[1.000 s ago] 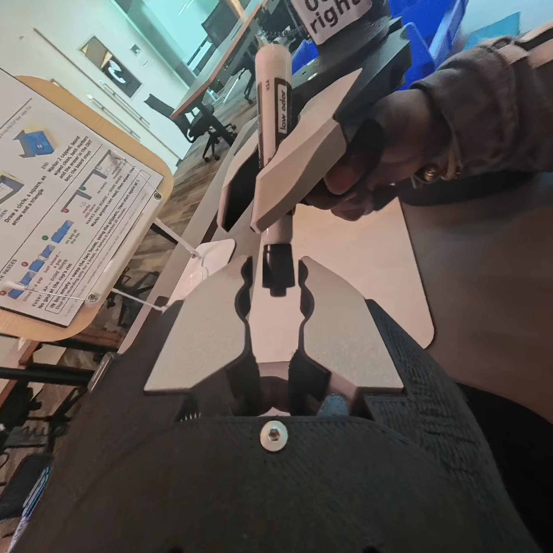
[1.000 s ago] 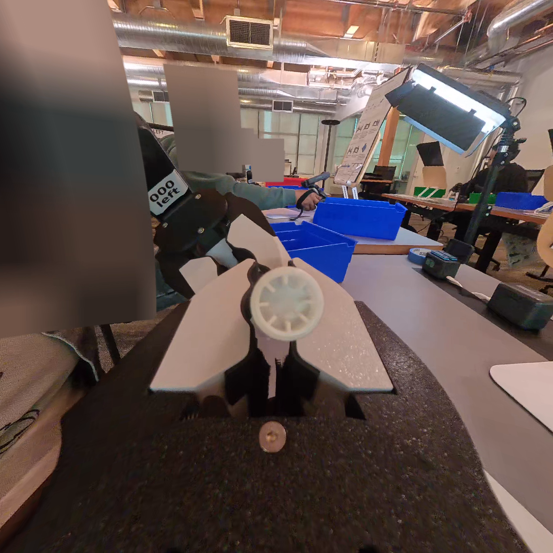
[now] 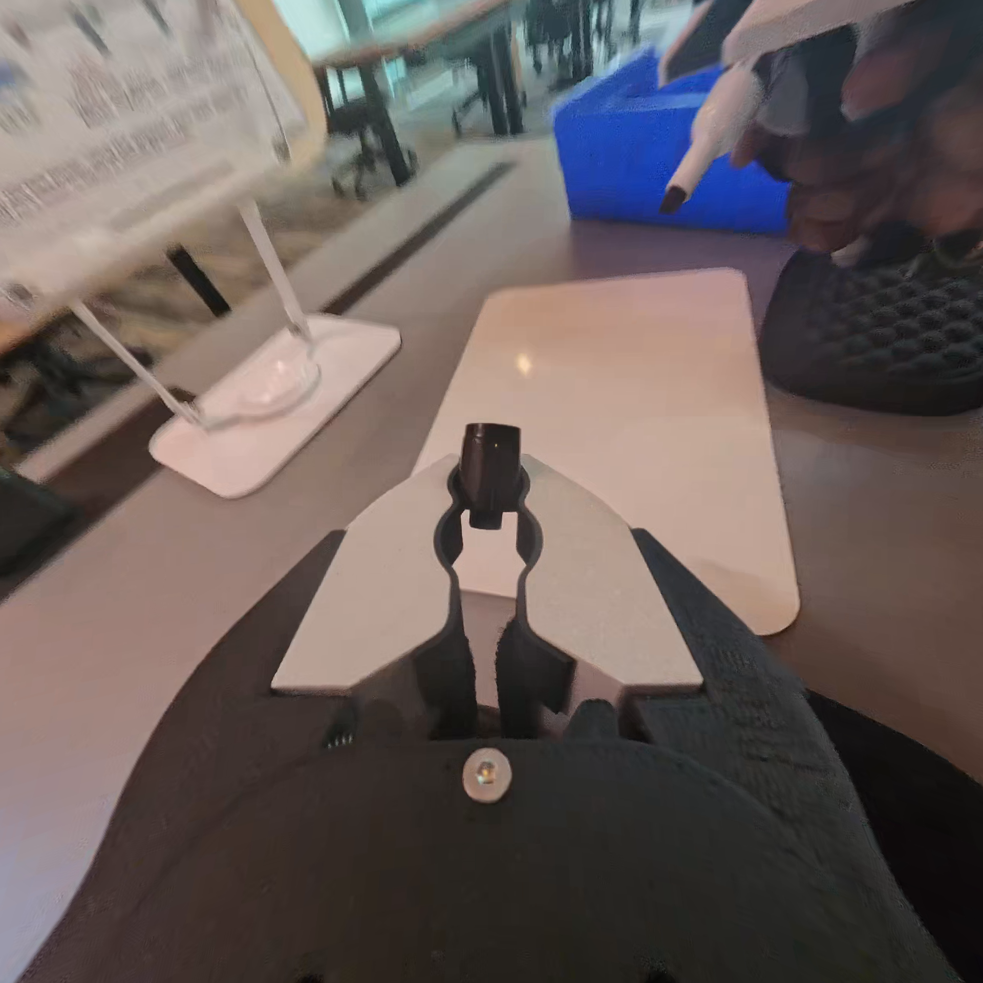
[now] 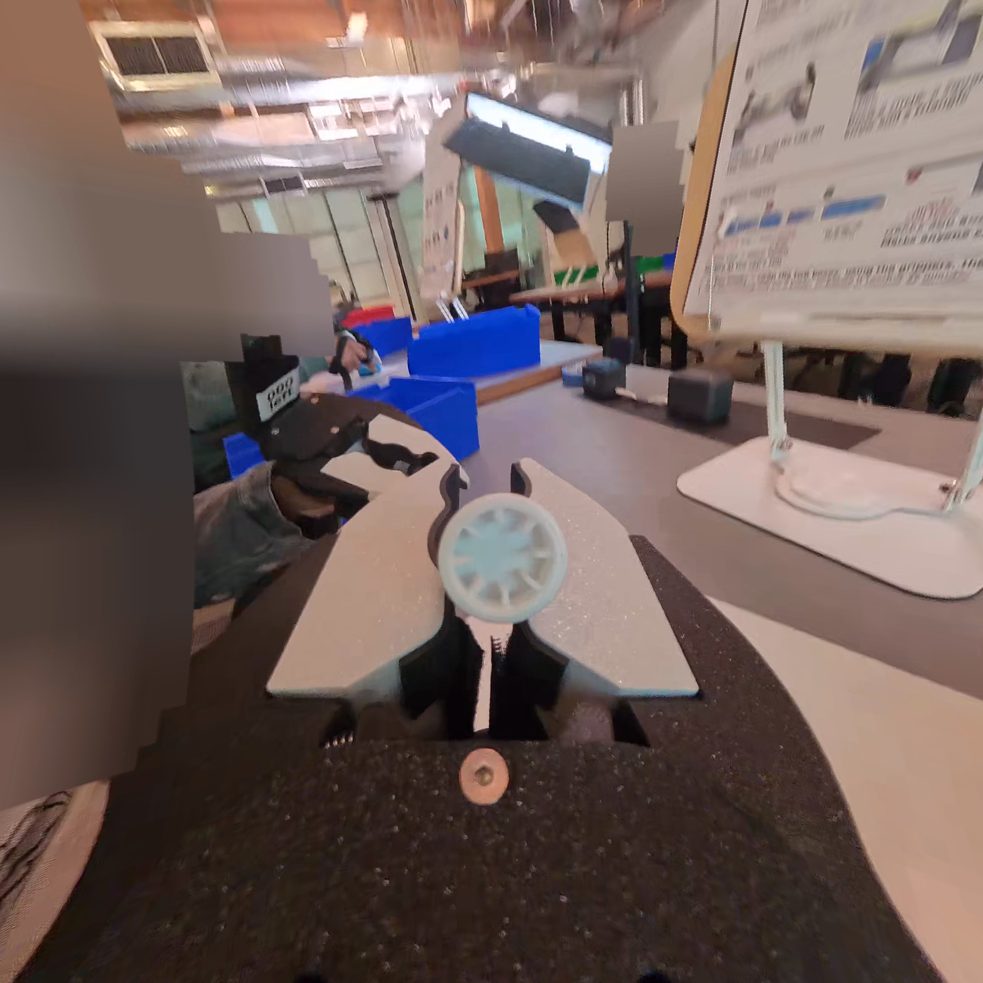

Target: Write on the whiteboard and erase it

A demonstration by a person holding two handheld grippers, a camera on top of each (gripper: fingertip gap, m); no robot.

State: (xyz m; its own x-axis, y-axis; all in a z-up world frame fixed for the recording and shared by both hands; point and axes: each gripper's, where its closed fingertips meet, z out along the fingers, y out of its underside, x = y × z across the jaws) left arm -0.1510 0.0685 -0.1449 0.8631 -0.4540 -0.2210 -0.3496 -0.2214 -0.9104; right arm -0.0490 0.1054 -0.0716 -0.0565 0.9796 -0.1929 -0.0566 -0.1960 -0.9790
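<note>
My left gripper [image 3: 488,473] is shut on the marker's black cap [image 3: 486,473], low over the near end of the white whiteboard [image 3: 611,404], which lies flat on the grey table. My right gripper [image 4: 489,478] is shut on the white marker [image 4: 502,556], whose butt end faces the camera. In the left wrist view the uncapped marker [image 3: 713,127] hangs at the upper right above the board's far right corner, black tip down. The left gripper [image 4: 393,463] shows to the left in the right wrist view. A corner of the whiteboard [image 4: 877,744] lies at the lower right there.
A sheet stand with a white base [image 3: 276,404] stands left of the board; it also shows in the right wrist view [image 4: 851,526]. A blue bin [image 3: 627,159] sits behind the board. More blue bins [image 4: 425,409] and small dark boxes [image 4: 697,396] sit farther back. The grippers' ends are close to 15 cm from one another.
The cap has come off the marker. My left gripper closed on it and drew away low over the board. My right gripper carried the bare marker up and to the right.
</note>
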